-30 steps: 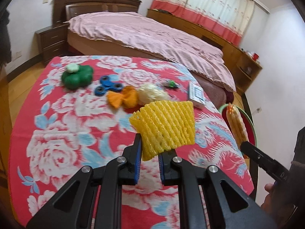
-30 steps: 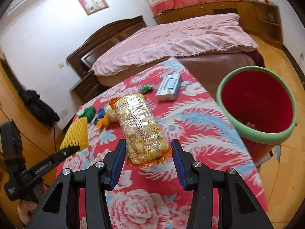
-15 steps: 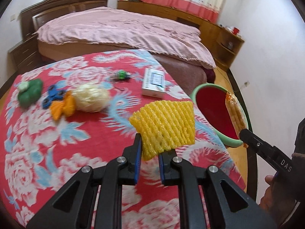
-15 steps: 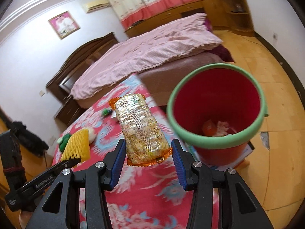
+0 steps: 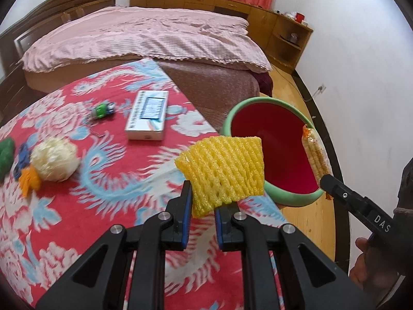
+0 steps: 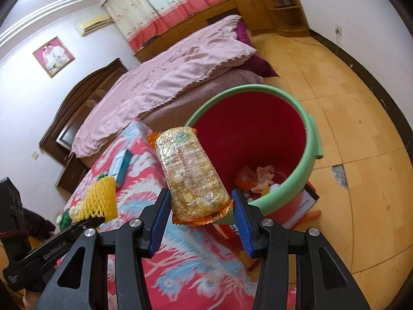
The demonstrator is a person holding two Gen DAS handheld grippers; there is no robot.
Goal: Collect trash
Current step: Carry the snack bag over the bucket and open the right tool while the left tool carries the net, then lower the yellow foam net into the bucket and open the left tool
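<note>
My left gripper (image 5: 202, 201) is shut on a yellow foam fruit net (image 5: 223, 171) and holds it above the table's right edge, close to the bin. The net also shows in the right wrist view (image 6: 99, 199). My right gripper (image 6: 201, 206) is shut on a clear snack packet (image 6: 189, 173) with orange ends, held near the bin's rim. The packet also shows in the left wrist view (image 5: 316, 157). The red bin with a green rim (image 6: 313, 139) stands on the floor beside the table and holds some trash (image 6: 258, 178). It also shows in the left wrist view (image 5: 260, 100).
On the red flowered tablecloth (image 5: 77, 206) lie a white box (image 5: 148, 115), a small green toy (image 5: 102, 109), a pale crumpled ball (image 5: 55, 159), an orange piece (image 5: 29, 180), a blue spinner (image 5: 22, 157) and a green object (image 5: 5, 152). A pink bed (image 5: 144, 33) stands behind.
Both grippers have swung right toward the bin, each still holding its item. The bin now fills more of both views and its inside shows.
</note>
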